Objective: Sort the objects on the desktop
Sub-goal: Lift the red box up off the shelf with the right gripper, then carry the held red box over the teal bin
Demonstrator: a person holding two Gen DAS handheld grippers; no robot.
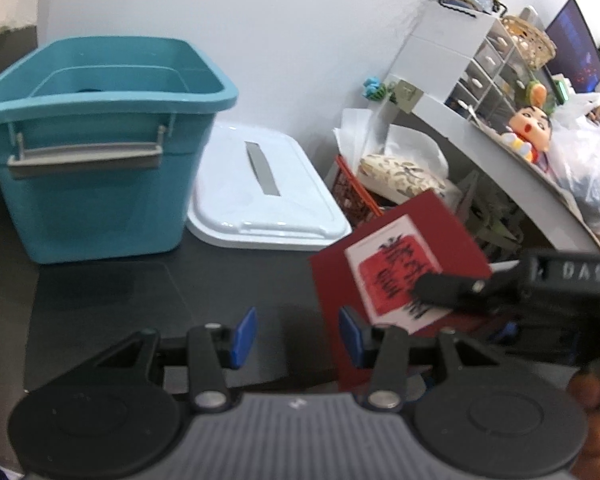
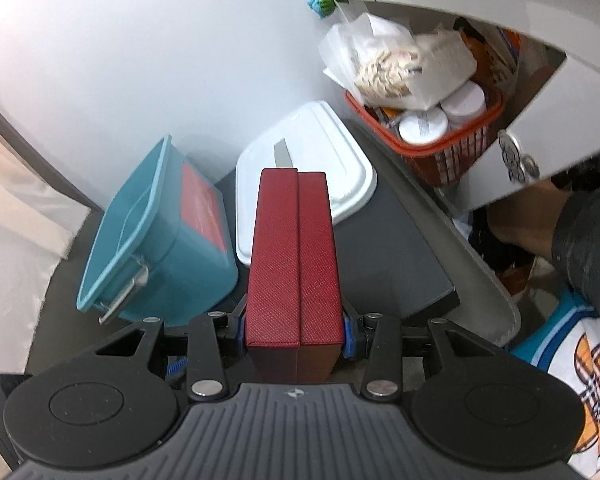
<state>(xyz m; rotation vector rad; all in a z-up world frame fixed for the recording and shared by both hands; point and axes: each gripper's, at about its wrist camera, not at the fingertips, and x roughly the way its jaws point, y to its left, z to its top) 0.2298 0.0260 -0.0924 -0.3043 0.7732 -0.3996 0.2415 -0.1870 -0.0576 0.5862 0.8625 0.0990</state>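
- Left wrist view: my left gripper [image 1: 296,336] sits part open, holding nothing, over the black desk [image 1: 140,300]; teal bin [image 1: 100,152] stands ahead, white lid [image 1: 260,196] beside it.
- Right wrist view: my right gripper [image 2: 294,330] clamps the red box [image 2: 294,264], lifted above desk.

The letters "DAS" are seen in raised relief on the black body of the right gripper [image 1: 452,292], in the left wrist view. A white label with a red panel and black script is carried on the red box [image 1: 396,276], but the script is too blurred to be read. No other text can be made out.
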